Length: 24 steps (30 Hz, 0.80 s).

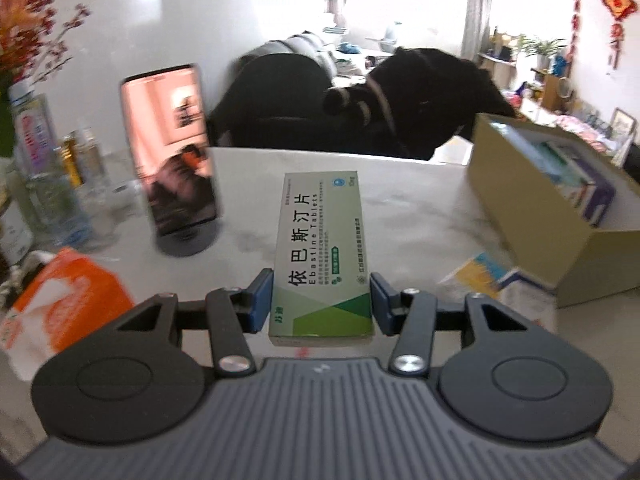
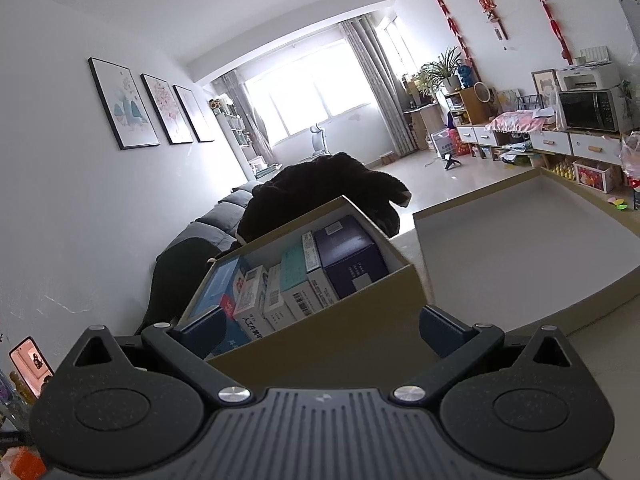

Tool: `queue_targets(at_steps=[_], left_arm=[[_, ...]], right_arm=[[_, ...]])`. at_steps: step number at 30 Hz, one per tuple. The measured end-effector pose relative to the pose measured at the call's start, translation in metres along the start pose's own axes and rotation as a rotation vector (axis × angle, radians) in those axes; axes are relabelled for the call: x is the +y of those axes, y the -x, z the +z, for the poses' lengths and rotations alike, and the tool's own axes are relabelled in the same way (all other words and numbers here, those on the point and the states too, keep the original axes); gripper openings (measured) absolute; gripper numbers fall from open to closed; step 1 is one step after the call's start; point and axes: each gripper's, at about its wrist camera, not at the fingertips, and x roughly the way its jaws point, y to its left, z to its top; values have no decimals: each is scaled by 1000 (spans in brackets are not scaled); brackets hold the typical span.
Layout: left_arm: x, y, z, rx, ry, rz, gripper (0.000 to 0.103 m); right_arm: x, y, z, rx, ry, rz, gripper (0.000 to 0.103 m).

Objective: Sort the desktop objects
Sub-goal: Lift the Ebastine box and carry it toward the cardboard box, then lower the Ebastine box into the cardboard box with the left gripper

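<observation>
My left gripper [image 1: 322, 300] is shut on a green-and-white tablet box [image 1: 320, 240], its blue pads pressing the box's long sides near its near end. The box is held off the white table [image 1: 400, 208] and points away from me. To the right an open cardboard box [image 1: 540, 232] holds several medicine packs. In the right wrist view my right gripper [image 2: 324, 332] stands wide open, low in front of the cardboard box [image 2: 360, 304]. That box's near wall fills the gap between the fingers. Several packs stand upright inside it.
A phone on a round stand [image 1: 176, 148] is upright at the left, with bottles [image 1: 40, 168] and an orange tissue pack [image 1: 68, 300] beside it. Loose packets [image 1: 488, 276] lie by the cardboard box. The box lid [image 2: 520, 248] lies to its right. A black coat [image 1: 420, 100] hangs beyond the table.
</observation>
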Motion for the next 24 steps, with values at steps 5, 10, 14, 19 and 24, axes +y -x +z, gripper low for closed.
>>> queue_targets(at_steps=[5, 10, 14, 19, 24], left_arm=[[-34, -10, 11, -2, -14, -74, 48], [-71, -17, 22, -11, -44, -139, 48], [-102, -22, 30, -18, -84, -182, 48], [-139, -25, 36, -23, -114, -238, 48], [-165, -31, 44, -19, -129, -281, 48]], right_arm=[[-10, 4, 0, -6, -15, -20, 103], [-19, 10, 1, -19, -25, -38, 103], [-26, 13, 0, -19, -33, -53, 103], [-33, 11, -5, 5, -22, -83, 103], [-45, 7, -6, 15, -49, -123, 103]])
